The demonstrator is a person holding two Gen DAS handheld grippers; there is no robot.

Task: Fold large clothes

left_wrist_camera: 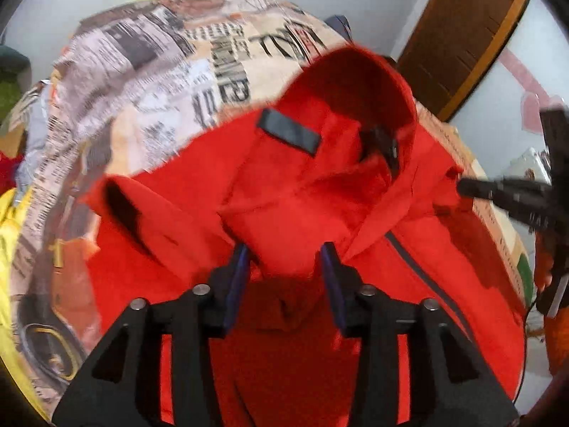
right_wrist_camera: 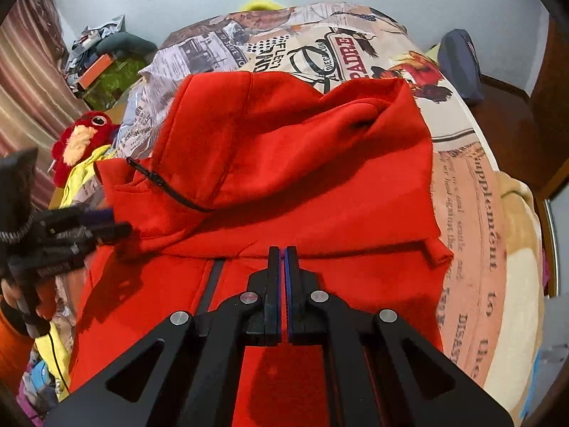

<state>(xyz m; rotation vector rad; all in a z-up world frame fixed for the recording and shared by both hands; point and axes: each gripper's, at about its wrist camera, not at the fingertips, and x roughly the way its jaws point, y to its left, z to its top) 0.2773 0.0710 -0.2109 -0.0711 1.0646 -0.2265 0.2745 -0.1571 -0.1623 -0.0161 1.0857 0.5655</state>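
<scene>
Left claw [left_wrist_camera: 286, 249]: jaws parted, released; red cloth bunched between the pads, not pinched. Hoodie [right_wrist_camera: 302, 163]: red, zip-front, spread on the printed bedspread [right_wrist_camera: 469, 192], hood flopped over the chest. Right claw [right_wrist_camera: 283, 252]: clenched, empty, hovering over the hoodie's front. Plush [right_wrist_camera: 83, 142]: at the bed's left edge. Step, judged: mid-fold, hood just laid down. Next: regrip a side edge or sleeve, fold inward

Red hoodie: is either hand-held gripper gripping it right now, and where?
Left hand-held gripper is open, with the red hoodie between its fingers but not pinched. Right hand-held gripper is shut above the hoodie; whether it pinches any cloth cannot be told.
</scene>
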